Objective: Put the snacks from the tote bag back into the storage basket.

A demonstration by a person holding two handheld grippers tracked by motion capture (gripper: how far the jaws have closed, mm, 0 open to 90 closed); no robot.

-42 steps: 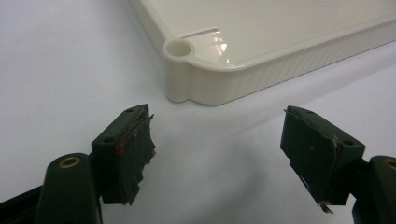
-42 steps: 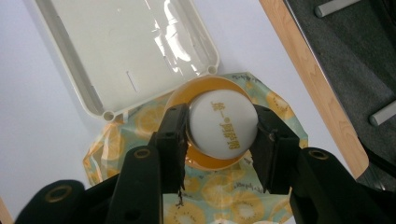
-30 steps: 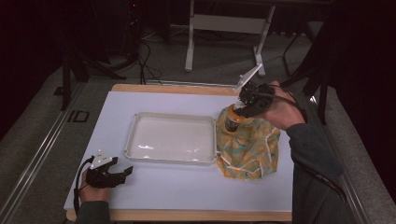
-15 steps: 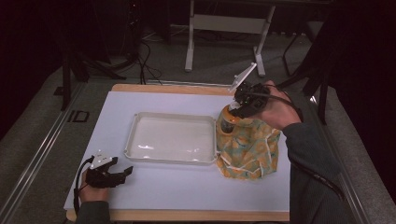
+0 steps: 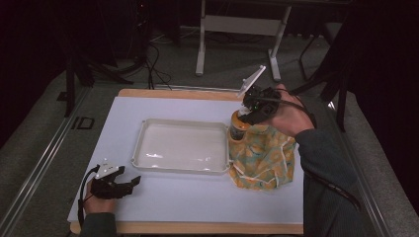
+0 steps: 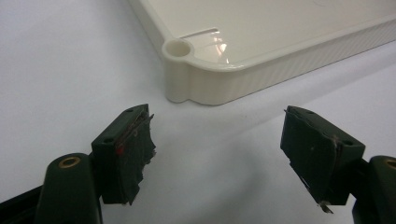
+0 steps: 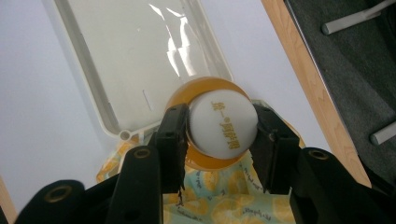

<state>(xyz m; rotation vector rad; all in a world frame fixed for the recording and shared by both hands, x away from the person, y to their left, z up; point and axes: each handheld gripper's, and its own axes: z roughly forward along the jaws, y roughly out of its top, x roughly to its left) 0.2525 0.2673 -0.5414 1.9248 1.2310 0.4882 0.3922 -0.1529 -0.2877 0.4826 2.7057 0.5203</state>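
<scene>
Left gripper (image 5: 129,183): black body, grey three-cornered plate, black cable.
Right gripper (image 7: 219,135): black fingers (image 7: 173,135), brass-coloured pivot rivets, grey plate.
Sleeves (image 5: 328,173): dark grey-green, long.

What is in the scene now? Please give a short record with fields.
table: white sheet
tray: cream, nothing in it
bag: yellow patterned cloth, right of tray
bottle: orange, white cap, upright in bag
right tongs: shut on bottle cap from above
left tongs: open, low over the sheet near tray corner
</scene>
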